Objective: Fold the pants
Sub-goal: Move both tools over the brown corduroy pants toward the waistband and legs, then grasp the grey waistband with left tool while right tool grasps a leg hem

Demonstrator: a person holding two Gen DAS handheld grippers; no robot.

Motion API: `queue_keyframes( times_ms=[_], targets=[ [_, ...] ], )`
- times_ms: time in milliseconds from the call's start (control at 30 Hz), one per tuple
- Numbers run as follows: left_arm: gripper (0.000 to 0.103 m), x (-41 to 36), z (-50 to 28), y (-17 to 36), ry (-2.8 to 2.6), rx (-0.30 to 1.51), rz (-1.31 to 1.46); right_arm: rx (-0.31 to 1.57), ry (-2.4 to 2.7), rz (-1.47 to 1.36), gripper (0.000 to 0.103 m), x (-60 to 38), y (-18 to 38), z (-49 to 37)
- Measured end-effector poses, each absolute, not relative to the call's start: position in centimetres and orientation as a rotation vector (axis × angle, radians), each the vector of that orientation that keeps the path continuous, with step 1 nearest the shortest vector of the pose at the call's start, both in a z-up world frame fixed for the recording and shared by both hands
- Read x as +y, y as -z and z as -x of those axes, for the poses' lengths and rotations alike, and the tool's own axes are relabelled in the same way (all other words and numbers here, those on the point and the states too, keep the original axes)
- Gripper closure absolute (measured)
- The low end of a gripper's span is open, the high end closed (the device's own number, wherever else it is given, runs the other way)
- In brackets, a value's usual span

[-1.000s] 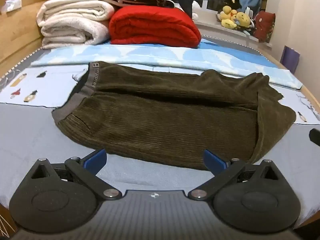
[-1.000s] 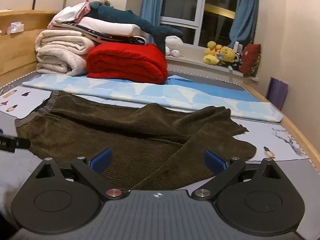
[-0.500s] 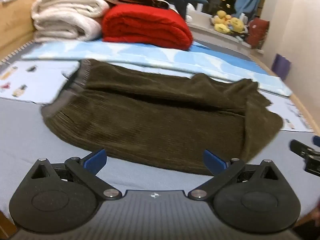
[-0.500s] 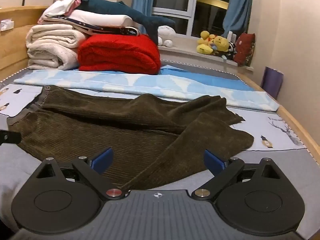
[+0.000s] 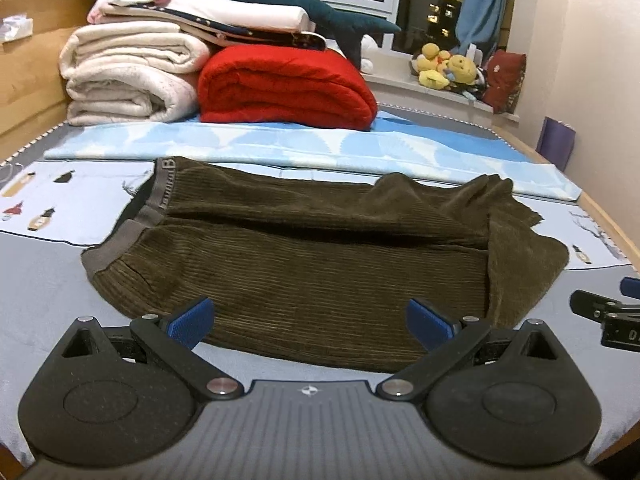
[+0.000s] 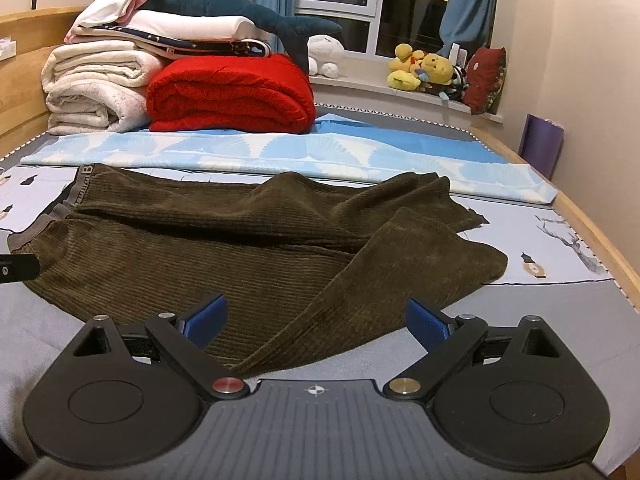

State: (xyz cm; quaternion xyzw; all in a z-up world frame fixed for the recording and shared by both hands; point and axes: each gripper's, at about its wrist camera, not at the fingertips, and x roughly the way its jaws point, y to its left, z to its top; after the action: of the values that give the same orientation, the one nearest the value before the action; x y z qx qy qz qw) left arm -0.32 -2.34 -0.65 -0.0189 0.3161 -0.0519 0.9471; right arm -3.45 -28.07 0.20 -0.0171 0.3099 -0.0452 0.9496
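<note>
Ahead, both grippers – left gripper (image 5: 310,318), right gripper (image 6: 316,318) – are hovering with jaws wide, empty; brown pants (image 5: 320,256) are lying just beyond, a red blanket (image 5: 286,88) sitting farther back.

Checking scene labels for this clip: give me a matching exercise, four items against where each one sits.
Items:
1. brown pants
2. red blanket
3. shark plush
4. yellow plush toys

Places:
A. on the windowsill
B. on top of the folded linen stack
C. spread on the bed nearest the grippers
D. beside the white blankets at the far end of the bed

Pairs: 1-C, 2-D, 3-B, 4-A
</note>
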Motion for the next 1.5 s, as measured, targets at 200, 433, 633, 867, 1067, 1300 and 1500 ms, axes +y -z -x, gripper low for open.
queue_keyframes(
  times_ms=[200, 433, 633, 867, 1067, 1300, 1500],
  targets=[
    [0.000, -2.3, 0.3, 0.4, 0.119, 0.645, 0.016, 0.637, 0.096, 0.042, 0.007, -27.6, -0.1, 3.3],
    [0.002, -2.1, 0.2, 0.4, 0.153, 0.662, 0.025, 0.642, 0.098, 0.047, 0.007, -27.6, 0.0, 3.3],
    [0.007, -2.2, 0.3, 0.4, 0.176, 0.669, 0.028, 0.645, 0.097, 0.050, 0.007, -27.5, 0.1, 3.2],
    [0.033, -2.6, 0.4, 0.5, 0.205, 0.681, 0.011, 0.649, 0.096, 0.055, 0.008, -27.4, 0.1, 3.2],
    [0.060, -2.1, 0.5, 0.2, 0.192, 0.672, 0.000, 0.615, 0.124, 0.034, 0.039, -28.3, -0.4, 3.2],
    [0.069, -0.7, -2.5, -2.3, 0.249, 0.617, -0.157, 0.598, 0.147, 0.016, 0.065, -30.3, -0.5, 1.0],
    [0.067, 5.3, -9.3, 1.7, 0.088, 0.759, -0.056, 0.662, 0.139, -0.028, 0.063, -31.2, 0.9, -3.1]
  ],
)
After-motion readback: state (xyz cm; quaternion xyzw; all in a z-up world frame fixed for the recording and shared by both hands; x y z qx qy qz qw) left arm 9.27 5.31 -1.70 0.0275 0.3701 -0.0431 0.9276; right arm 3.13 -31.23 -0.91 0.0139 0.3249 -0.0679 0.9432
